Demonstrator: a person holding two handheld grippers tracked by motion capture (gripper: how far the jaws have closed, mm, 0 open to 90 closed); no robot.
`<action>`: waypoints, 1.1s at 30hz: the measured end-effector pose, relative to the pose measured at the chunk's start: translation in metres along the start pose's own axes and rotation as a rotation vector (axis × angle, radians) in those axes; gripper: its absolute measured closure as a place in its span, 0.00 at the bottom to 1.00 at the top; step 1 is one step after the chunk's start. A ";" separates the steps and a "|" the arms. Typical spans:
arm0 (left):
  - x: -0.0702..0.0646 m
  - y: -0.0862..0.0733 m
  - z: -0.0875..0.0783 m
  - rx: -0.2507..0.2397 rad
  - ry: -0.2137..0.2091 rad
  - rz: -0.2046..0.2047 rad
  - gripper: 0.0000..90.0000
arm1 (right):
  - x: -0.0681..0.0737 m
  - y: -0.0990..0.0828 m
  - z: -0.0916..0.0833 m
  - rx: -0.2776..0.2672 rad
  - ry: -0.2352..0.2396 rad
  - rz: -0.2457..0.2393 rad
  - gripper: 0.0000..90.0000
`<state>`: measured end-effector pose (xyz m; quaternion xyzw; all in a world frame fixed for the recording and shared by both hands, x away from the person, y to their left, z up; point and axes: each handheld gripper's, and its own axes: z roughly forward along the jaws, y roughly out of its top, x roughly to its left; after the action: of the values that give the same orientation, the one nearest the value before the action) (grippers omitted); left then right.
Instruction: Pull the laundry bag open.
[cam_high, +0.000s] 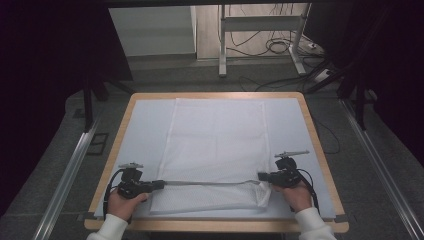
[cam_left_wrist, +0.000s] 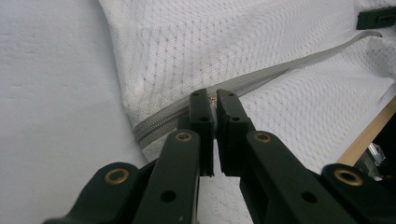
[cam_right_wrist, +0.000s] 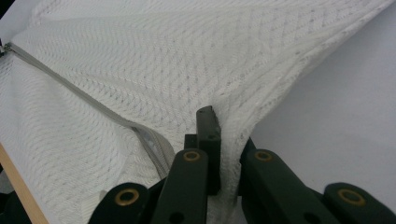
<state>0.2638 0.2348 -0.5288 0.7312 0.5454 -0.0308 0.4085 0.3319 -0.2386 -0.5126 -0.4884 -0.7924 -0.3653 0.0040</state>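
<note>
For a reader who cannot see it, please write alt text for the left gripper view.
The left tool, jaws closed, pinches the small metal zipper pull of a white mesh bag. The grey zipper runs away to the upper right across the bag, which lies on a white table cover.

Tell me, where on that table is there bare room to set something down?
Bare mat lies left of the mesh bag, between it and the table's wooden rim, and a like strip right of it. A thin band runs along the far edge. The near end is crowded: both grippers, left and right, hold the bag there.
</note>
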 end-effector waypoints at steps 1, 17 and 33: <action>0.000 0.000 0.000 0.000 0.001 0.002 0.96 | 0.000 0.000 0.000 -0.001 -0.001 0.000 0.98; 0.009 -0.005 -0.010 -0.021 0.016 -0.020 0.96 | 0.000 0.000 0.000 0.001 -0.006 -0.005 0.98; 0.018 -0.008 -0.015 -0.014 0.062 -0.022 0.97 | 0.001 0.000 0.003 0.005 -0.004 -0.008 0.98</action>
<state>0.2585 0.2592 -0.5321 0.7229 0.5660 -0.0088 0.3962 0.3321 -0.2360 -0.5142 -0.4862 -0.7952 -0.3623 0.0022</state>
